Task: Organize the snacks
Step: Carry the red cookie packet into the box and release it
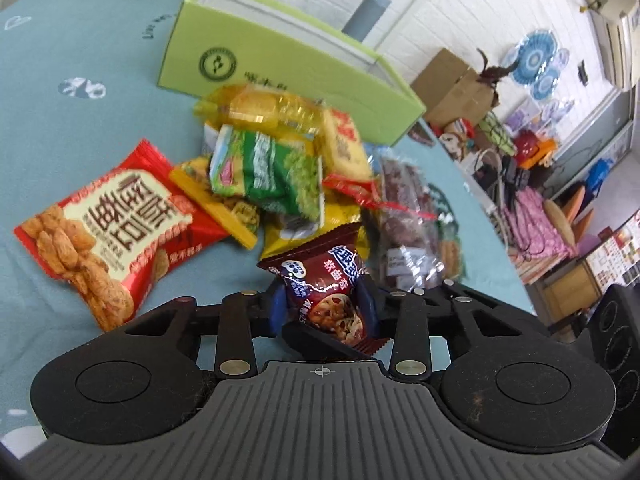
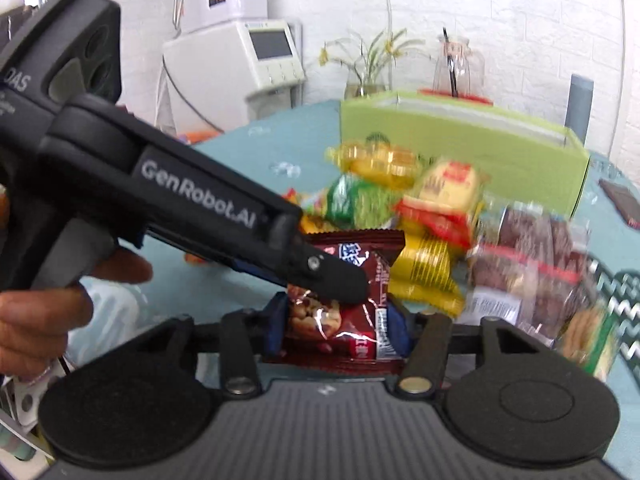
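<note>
A dark brown cookie packet [image 1: 326, 294] is clamped between the blue pads of my left gripper [image 1: 324, 304]. In the right wrist view the same packet [image 2: 348, 312] also sits between the blue pads of my right gripper [image 2: 338, 326], and the left gripper's black finger [image 2: 336, 278] reaches in from the left and presses on it. Behind it a pile of snacks [image 1: 280, 164] lies on the teal tablecloth: green, yellow and clear packets, and a large red bag [image 1: 108, 232] to the left. An open light green box [image 1: 280, 64] stands beyond the pile.
The table's right edge [image 1: 472, 200] drops to a cluttered floor with cardboard boxes [image 1: 452, 84]. A glass vase with plants [image 2: 368, 68] and a glass jar [image 2: 456, 64] stand behind the green box [image 2: 460, 140]. A clear bag of brown snacks [image 2: 532, 264] lies at right.
</note>
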The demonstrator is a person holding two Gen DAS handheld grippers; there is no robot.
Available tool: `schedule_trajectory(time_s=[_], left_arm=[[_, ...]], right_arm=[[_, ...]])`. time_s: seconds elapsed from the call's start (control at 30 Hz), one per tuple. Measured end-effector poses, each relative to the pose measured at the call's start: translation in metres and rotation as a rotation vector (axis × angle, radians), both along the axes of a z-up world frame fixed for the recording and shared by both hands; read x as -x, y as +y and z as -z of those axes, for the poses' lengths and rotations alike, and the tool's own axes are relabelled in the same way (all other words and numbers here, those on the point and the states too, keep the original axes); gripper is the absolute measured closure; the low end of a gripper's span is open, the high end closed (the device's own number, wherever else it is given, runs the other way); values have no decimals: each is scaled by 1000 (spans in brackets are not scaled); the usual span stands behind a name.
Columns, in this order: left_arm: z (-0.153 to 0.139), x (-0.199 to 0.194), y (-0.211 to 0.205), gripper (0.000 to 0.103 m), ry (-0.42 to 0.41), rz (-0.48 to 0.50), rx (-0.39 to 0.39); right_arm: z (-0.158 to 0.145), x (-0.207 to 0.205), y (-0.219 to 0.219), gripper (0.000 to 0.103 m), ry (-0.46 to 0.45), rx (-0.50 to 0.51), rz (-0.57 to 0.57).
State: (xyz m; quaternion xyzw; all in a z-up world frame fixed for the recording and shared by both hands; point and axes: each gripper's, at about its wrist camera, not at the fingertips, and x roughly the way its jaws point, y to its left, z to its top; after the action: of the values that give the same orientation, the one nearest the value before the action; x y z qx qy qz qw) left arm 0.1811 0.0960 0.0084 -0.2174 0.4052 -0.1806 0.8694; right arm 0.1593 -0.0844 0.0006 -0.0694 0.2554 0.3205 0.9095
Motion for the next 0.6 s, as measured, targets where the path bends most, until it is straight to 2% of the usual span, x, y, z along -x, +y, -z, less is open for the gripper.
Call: schedule_trajectory(time_s=[0.13, 0.33, 0.47, 0.6], left_arm=[[-36, -23, 0, 88, -71, 17, 13], [-91, -117, -10, 88, -167, 47, -4], [-104, -188, -19, 88, -182, 48, -56], [-87, -246, -24, 87, -139, 41, -125]], right_arm=[[-32, -18, -5, 43, -93, -10, 11], [-81, -103, -12, 42, -182, 5, 44], [-94, -176, -12, 43, -148, 16, 64], [-79, -239, -5, 39, -53, 8, 48]])
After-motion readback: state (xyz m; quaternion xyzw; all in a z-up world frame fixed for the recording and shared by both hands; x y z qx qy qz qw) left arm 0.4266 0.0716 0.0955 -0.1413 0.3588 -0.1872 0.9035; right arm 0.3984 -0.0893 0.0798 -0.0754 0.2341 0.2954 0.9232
